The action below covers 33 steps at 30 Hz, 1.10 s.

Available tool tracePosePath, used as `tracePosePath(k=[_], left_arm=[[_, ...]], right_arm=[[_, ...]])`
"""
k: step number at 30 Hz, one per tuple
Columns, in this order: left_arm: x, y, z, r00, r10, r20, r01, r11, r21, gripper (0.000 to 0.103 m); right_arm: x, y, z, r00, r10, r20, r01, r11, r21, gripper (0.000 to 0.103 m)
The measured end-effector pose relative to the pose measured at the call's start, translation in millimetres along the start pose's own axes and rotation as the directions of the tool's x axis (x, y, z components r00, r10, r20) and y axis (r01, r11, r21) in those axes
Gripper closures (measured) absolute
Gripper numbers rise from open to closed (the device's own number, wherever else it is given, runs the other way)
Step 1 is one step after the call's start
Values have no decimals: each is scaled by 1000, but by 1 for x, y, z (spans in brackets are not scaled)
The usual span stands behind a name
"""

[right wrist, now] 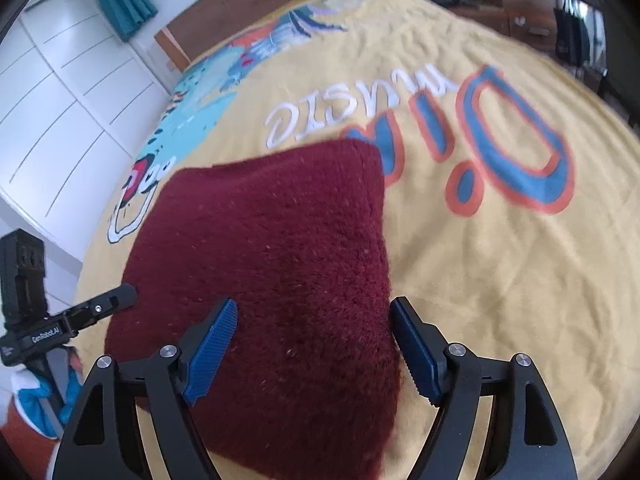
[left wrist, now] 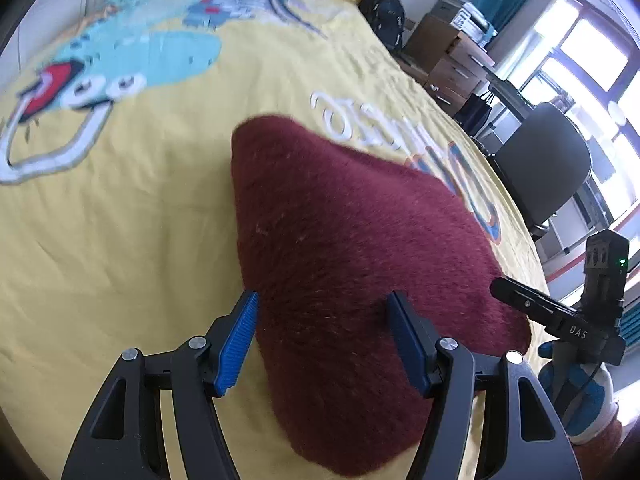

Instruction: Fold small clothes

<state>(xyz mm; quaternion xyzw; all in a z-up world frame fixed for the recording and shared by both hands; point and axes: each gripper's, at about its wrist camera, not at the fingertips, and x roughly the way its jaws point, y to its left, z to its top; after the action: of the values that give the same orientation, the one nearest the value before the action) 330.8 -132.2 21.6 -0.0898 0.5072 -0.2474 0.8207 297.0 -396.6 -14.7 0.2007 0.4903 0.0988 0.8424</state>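
Note:
A fuzzy dark red garment lies folded flat on the yellow printed bedspread. My left gripper is open and empty, hovering over the garment's near left edge. The garment also shows in the right wrist view. My right gripper is open and empty, over the garment's near right edge. Each gripper shows at the edge of the other's view: the right one in the left wrist view, the left one in the right wrist view.
The bedspread carries cartoon prints and lettering. A black office chair, wooden drawers and a black backpack stand beside the bed on the right. White wardrobe doors stand on the other side.

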Motion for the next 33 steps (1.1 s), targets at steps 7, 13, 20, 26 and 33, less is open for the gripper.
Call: tracePosePath(k=[7,13,20,26,33], left_arm=[[23,22,1,995,-100,-28,97,991,-89,17],[39,45,0,966,-255,-49,240,950,-199,23],[17,68,5,944,-329,16,323,916,-239,47],[-33,89,21,922,-373,109,388,894,-225,50],[-81,139,29,963,-244,113,262,943,-202,48]], right_arm=[[27,-21,-2,988,123,-91,-119,992,50,20],[49,-17,-8,958,245,-150,-239,969,55,33],[36,-4,-4,940,331,-81,-329,943,43,55],[18,40,16,916,400,-21,-400,916,-39,56],[68,80,18,918,390,-74,-393,919,-28,53]])
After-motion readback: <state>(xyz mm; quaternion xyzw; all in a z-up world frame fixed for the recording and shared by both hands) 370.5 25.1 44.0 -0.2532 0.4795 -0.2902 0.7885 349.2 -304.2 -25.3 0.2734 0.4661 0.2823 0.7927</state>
